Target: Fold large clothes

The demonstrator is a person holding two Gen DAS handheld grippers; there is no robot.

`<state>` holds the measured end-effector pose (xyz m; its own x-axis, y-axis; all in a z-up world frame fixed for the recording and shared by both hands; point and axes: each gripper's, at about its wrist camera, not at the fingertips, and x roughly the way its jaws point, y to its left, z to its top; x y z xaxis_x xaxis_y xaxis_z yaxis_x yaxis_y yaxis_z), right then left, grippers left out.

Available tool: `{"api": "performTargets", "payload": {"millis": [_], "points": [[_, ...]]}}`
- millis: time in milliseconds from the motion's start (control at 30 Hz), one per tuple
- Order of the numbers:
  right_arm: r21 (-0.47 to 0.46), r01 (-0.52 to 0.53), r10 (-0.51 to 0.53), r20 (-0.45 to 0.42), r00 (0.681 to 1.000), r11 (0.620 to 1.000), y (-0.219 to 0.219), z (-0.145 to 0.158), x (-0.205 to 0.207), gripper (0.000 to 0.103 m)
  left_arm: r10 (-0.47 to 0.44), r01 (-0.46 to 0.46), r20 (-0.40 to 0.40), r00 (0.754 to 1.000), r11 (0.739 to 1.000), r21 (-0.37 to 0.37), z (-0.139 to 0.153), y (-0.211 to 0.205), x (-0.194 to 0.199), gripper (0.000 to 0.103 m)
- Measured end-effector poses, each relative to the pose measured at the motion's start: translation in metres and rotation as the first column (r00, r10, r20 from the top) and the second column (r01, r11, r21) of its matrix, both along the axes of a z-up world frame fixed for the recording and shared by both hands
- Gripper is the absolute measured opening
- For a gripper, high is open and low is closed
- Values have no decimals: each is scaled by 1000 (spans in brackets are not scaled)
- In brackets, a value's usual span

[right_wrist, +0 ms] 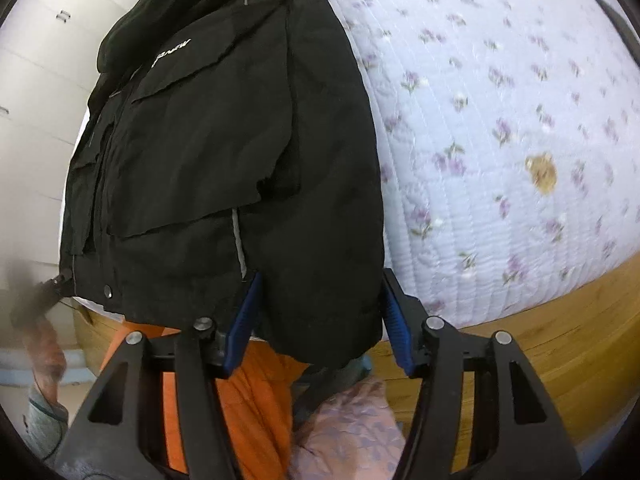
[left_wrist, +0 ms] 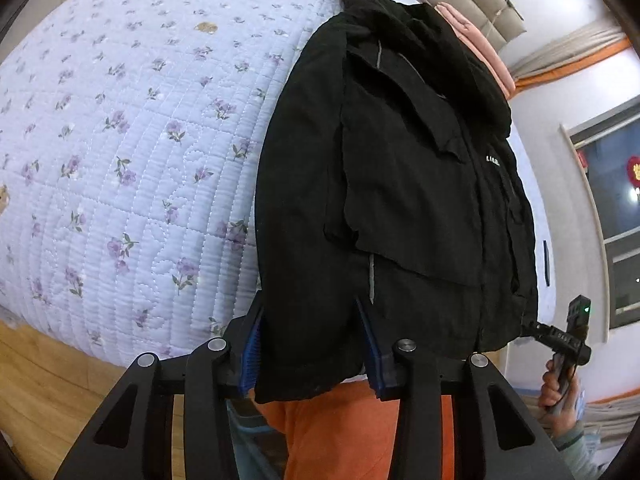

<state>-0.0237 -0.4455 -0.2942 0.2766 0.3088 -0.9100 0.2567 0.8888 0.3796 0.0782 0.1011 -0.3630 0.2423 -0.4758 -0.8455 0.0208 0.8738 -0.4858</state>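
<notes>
A black jacket lies on the bed with its sleeves folded in over the front and its hem hanging past the near edge. My left gripper is at the hem's left corner, and the padded cloth fills the gap between its blue pads, which press on it. In the right wrist view the jacket shows from its other side. My right gripper holds the hem's right corner the same way, blue pads against the cloth. The left wrist view also shows the right gripper's body in a hand.
A pale blue quilt with purple flowers covers the bed. Its wooden frame runs below. The person's orange trousers stand against the bed edge. A pink pillow lies behind the jacket, with a window at right and white cupboards at left.
</notes>
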Motion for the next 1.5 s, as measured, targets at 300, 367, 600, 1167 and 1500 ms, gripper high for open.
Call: {"api": "performTargets", "payload": {"millis": [300,367,600,1167,1500], "points": [[16,-1,0,72,997,1000,14,24,0,11,48,-44,50,998,996,-83,16,3,-3,10],[-3,-11,11,102,995,1000,17,39,-2,10,61,-52,80,995,992,-117,31,8,-4,9],[-46,-19,29,222,975,999,9,102,-7,9,87,-55,213,973,987,-149,105,10,13,9],[-132,-11,52,309,950,991,-4,184,120,9,-23,75,400,916,990,-116,180,-17,169,10],[-146,18,21,266,964,989,-34,233,238,9,-19,53,343,939,995,-90,223,-38,287,10]]}}
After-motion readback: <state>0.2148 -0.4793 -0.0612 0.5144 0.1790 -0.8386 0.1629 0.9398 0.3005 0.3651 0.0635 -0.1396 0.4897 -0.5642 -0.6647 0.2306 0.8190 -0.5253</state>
